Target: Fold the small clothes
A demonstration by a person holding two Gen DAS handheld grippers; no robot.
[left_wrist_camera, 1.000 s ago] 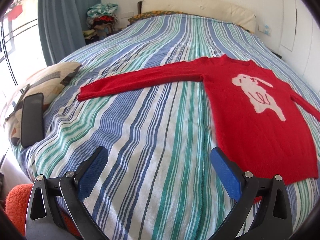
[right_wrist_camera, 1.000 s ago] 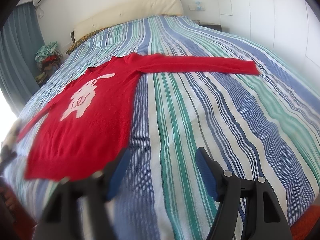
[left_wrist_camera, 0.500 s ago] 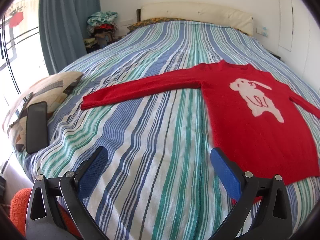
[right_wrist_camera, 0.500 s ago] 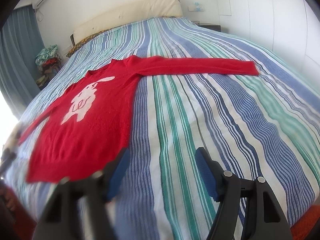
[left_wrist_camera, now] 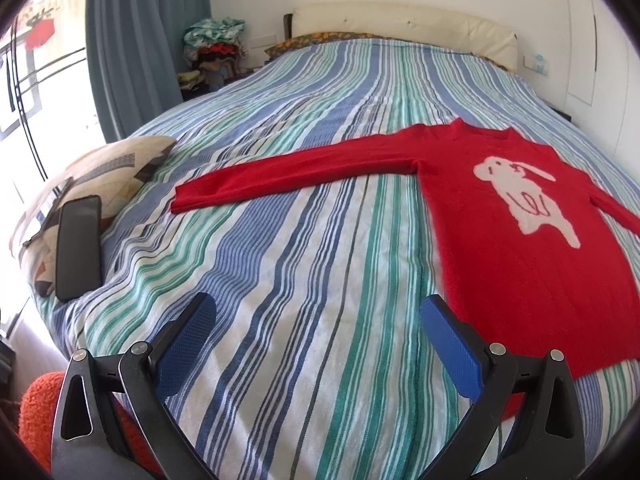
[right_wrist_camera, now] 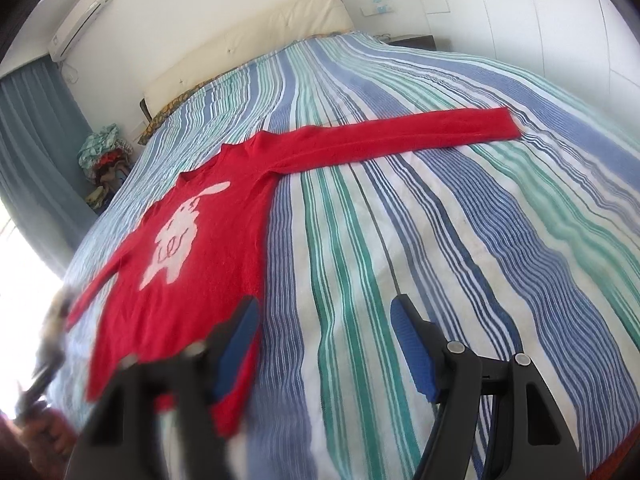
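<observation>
Bed carries everything in view; no true containers. On it: red sweater, laid flat and face up, white animal motif on the chest, both sleeves stretched straight out sideways. A patterned pillow sits at the bed edge well left of the left fingers, a dark phone lying on it. Clothes pile stands beyond the bed by the curtain.

Left gripper: fingers spread wide, nothing between them, hovering over bare striped cover. Sweater body lies ahead and right of the right finger; its hem corner sits just beside that finger's tip. One sleeve runs across ahead of the fingers, cuff ending ahead-left.

Right gripper: fingers spread, holding nothing. Left finger is motion-blurred and overlaps the sweater hem in view; contact cannot be told. Other sleeve reaches ahead and to the right of the fingers.

Change from half a second ago: in the right view the sweater has slid closer and the scene has tilted, hem now under the left finger rather than just left of it. Left view: slight shift only, sweater a little further right; spread of both pairs unchanged.

Both grippers are held low near the foot of the bed, pointing toward the headboard.
</observation>
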